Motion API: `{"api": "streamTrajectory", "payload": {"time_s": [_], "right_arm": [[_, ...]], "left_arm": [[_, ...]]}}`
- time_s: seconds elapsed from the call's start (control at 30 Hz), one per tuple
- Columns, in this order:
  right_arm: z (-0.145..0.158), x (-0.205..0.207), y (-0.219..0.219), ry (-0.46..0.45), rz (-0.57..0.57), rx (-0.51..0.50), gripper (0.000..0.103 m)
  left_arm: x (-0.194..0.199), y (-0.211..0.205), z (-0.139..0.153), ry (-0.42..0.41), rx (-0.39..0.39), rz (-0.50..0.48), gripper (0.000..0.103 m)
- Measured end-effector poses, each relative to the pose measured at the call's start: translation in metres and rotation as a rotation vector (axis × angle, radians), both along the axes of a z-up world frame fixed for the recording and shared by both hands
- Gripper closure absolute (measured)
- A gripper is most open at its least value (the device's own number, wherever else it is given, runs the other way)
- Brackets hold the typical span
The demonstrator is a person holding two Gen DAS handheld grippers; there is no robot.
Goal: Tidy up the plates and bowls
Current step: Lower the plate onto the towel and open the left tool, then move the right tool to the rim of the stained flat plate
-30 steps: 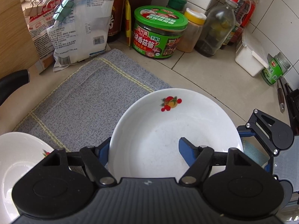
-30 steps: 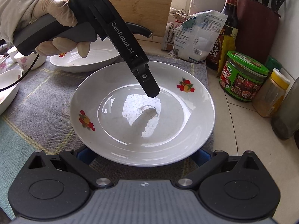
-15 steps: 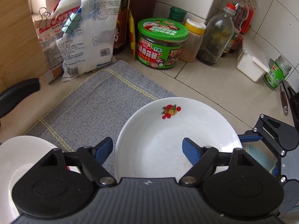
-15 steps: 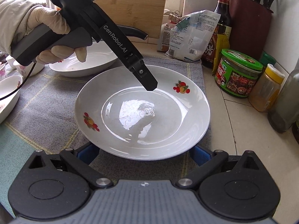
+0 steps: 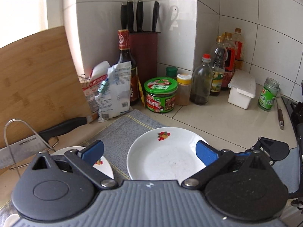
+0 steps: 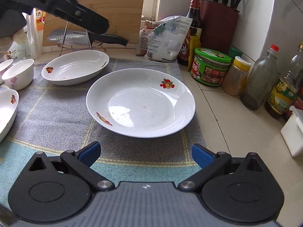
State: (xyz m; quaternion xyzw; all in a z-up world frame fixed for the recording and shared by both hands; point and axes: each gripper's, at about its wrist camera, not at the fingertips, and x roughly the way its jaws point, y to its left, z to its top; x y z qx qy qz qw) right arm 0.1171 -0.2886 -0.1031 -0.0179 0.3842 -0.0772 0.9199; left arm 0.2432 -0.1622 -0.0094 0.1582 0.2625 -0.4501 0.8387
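Note:
A white plate with fruit prints [image 6: 141, 102] lies on the grey mat [image 6: 56, 117]; it also shows in the left wrist view [image 5: 166, 155]. My right gripper [image 6: 145, 154] is open and empty, just short of the plate's near rim. My left gripper [image 5: 149, 151] is open and empty, raised above the plate; it appears at the top left of the right wrist view [image 6: 75, 17]. A second deep plate [image 6: 75, 67] sits behind on the mat. A small floral bowl [image 6: 19, 73] and another bowl [image 6: 5, 111] stand at the left.
A green-lidded jar [image 6: 211, 67], spice jar [image 6: 235, 75], bottles [image 6: 260, 79] and a white box [image 6: 292, 132] crowd the counter at right. Bags [image 6: 166, 37], a soy bottle, a knife block [image 6: 218, 22], a cutting board and a cleaver on a rack [image 6: 75, 36] line the back.
My left gripper lifted up and away from the plate. My right gripper drew back from the plate's rim; the plate stays on the mat.

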Motion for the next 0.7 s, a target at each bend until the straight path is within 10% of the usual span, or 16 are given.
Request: {"api": "streamTrajectory", "payload": {"time_s": [0.7], "right_arm": [[-0.003,-0.003,0.081,0.014,0.117,-0.026,0.0]], "left_arm": [[-0.106,0.16,-0.034,-0.006,-0.027,0.433,0.001]]}}
